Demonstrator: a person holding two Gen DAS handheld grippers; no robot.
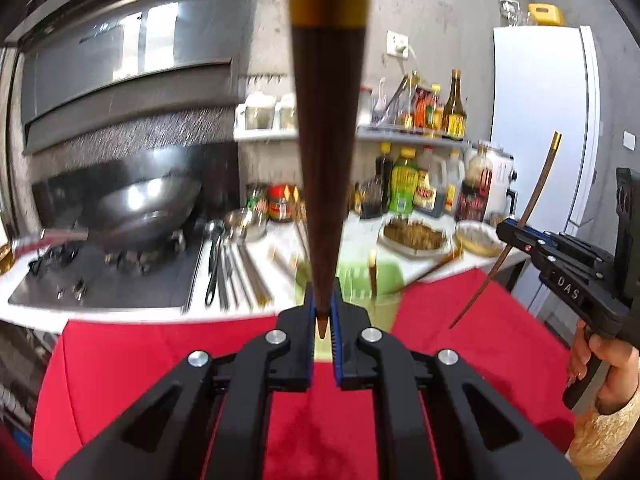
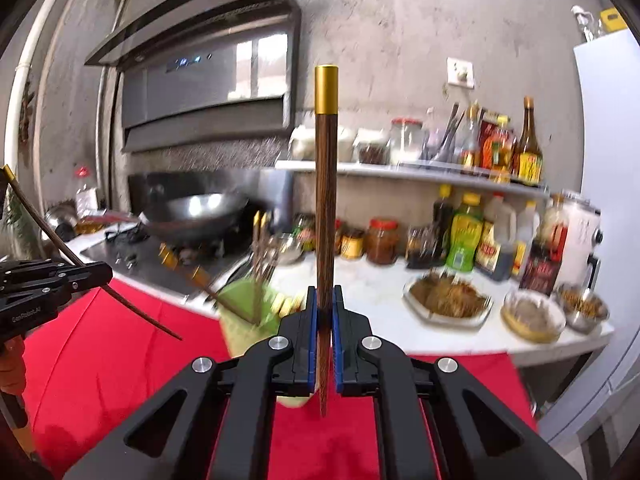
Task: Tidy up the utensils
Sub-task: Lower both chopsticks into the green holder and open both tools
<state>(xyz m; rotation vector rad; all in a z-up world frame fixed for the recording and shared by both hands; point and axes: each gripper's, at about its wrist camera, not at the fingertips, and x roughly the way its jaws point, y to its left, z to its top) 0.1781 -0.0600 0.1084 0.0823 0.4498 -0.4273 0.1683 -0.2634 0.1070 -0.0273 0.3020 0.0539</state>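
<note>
Each gripper is shut on one brown chopstick with a gold cap, held upright. My left gripper (image 1: 321, 308) grips its chopstick (image 1: 324, 184) near the thin tip; it shows at the left of the right wrist view (image 2: 106, 276). My right gripper (image 2: 325, 312) grips its chopstick (image 2: 326, 208) lower on the shaft; it shows at the right of the left wrist view (image 1: 505, 229). A green cup (image 2: 248, 320) with several chopsticks in it stands at the counter's edge, in front of my right gripper. It shows blurred behind my left gripper (image 1: 360, 280).
A red cloth (image 1: 160, 360) covers the near surface. On the counter are a wok (image 1: 148, 204) on the stove, metal utensils (image 1: 224, 264), plates of food (image 2: 448, 296), bowls (image 2: 532, 320) and many sauce bottles (image 2: 464, 236). A white fridge (image 1: 544, 120) stands at the right.
</note>
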